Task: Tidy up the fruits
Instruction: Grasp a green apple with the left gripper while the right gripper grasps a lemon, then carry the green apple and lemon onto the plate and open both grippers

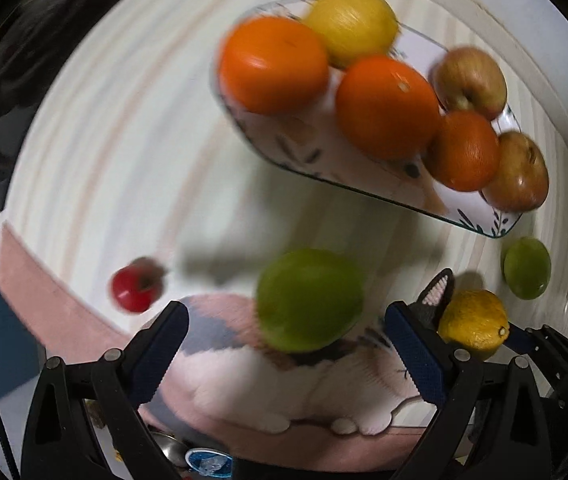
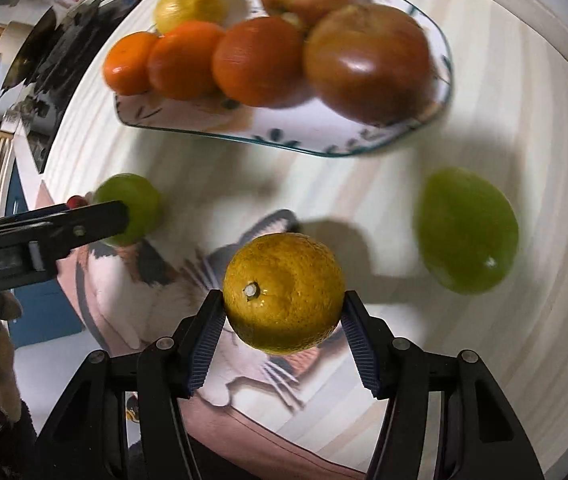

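A patterned oval plate (image 1: 348, 168) (image 2: 284, 136) holds oranges (image 1: 388, 108), a lemon (image 1: 352, 24) and apples (image 1: 470, 80). My left gripper (image 1: 288, 344) is open, its jaws wide apart around a green lime (image 1: 310, 300) that lies between them on the cat-print mat (image 1: 284, 392). My right gripper (image 2: 281, 320) is shut on a yellow-orange citrus (image 2: 284, 292), held above the mat; it shows in the left wrist view (image 1: 474, 322). A second green lime (image 2: 468, 232) (image 1: 527, 268) lies on the table to the right.
A small red fruit (image 1: 136, 288) lies on the pale wooden table (image 1: 123, 140) at the left. The left gripper's finger (image 2: 83, 228) reaches in beside the lime (image 2: 131, 208) in the right wrist view. Dark clutter lies beyond the table's far left edge.
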Available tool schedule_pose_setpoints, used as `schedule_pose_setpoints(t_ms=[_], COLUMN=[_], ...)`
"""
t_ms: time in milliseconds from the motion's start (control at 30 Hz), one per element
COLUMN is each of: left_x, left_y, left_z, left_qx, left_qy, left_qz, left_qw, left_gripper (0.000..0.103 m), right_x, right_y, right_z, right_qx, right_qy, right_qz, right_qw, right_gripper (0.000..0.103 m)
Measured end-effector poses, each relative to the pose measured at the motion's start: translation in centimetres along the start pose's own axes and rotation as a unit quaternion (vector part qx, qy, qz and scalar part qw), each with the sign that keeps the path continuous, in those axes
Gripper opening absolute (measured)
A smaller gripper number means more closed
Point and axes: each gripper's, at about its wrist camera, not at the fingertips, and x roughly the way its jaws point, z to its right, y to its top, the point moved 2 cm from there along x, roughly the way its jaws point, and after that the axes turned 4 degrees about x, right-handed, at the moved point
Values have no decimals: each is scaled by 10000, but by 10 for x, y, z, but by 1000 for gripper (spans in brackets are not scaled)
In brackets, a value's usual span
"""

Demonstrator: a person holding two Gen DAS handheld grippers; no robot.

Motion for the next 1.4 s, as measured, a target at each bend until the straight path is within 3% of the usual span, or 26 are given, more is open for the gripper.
schedule_pose_setpoints(t_ms=[67, 100, 133, 667, 833, 1000, 1200, 1400], left_x=[7, 12, 15, 18, 4, -29, -91, -103], left_y=[2, 3, 3, -16, -20, -15, 23, 87], left_z=[5, 7, 7, 16, 17, 23, 36, 61], left_qx=[81, 100, 82, -132, -153, -149, -89, 165], left_qy=[-39, -44, -114, -97, -137, -454, -986, -811], left_qz=[-3, -38, -65, 45, 105, 325, 756, 876], left_qw=[10000, 9999, 9999, 9999, 9997, 9983, 9922, 9927], left_gripper=[83, 68, 59, 58, 58, 58, 59, 59], right_x=[2, 2, 2, -10, -15, -42, -98, -120], right_y=[-1, -1, -1, 11, 7, 8, 34, 88], right_z=[-1, -2, -2, 12, 9, 11, 31, 66], right_qx=[51, 54, 65, 188, 68, 105, 444, 770], right_qy=[58, 62, 72, 273, 244, 484, 907, 770], right_qz=[27, 38, 60, 104, 207, 475, 1030, 1360], right_qw=[10000, 10000, 9999, 9994, 9995, 9976, 9895, 9847], right_gripper=[62, 62, 62, 62, 61, 61, 61, 61])
